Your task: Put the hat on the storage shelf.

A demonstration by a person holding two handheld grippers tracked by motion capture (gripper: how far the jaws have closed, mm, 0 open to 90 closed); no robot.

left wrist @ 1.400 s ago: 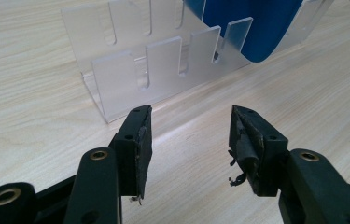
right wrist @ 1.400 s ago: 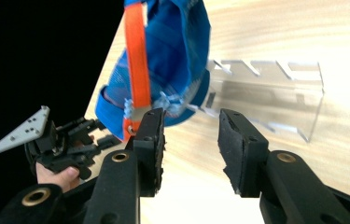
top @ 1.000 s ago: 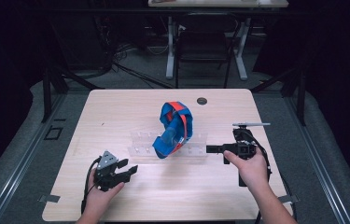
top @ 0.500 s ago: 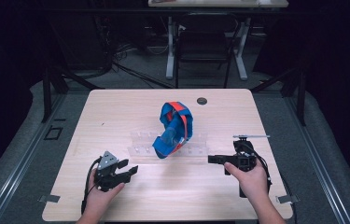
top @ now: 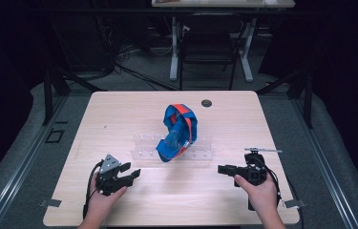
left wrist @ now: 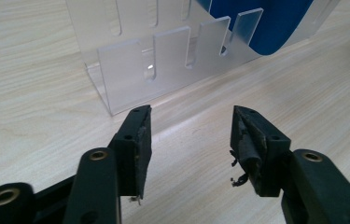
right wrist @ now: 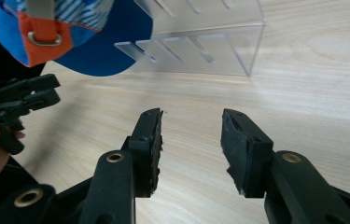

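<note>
Left gripper view first: the left claw (left wrist: pixel 189 135) stands released, jaws wide apart with bare wood between them, hovering low over the counter (left wrist: pixel 32 93) and aimed at the near end of the clear plastic rack (left wrist: pixel 163 60). Nothing is gripped. Over in the right gripper view, the right claw (right wrist: pixel 191 140) is just as slack, jaws spread and empty, and beyond its tips the rack's other end sits apart across open wood.

From the high view, both claws sit near the person's edge, the left claw (top: pixel 130 172) at one side and the right claw (top: pixel 224 169) at the other, each pointing inward. Between them and a little farther back stands the rack (top: pixel 143 150), and perched on its middle slots is the blue cap (top: pixel 179 131) with its orange strap, crown up, brim curving down toward the counter.

Handling call: the cap looks light and soft in the crown, so a pinch there would likely just crumple the cloth. The brim (right wrist: pixel 112 51) looks stiffer and reads as the better hold, or the orange strap with its metal eyelet (right wrist: pixel 44 37). The rack looks light and slick; tug the cap carelessly and it may well slide or tip along with it.
</note>
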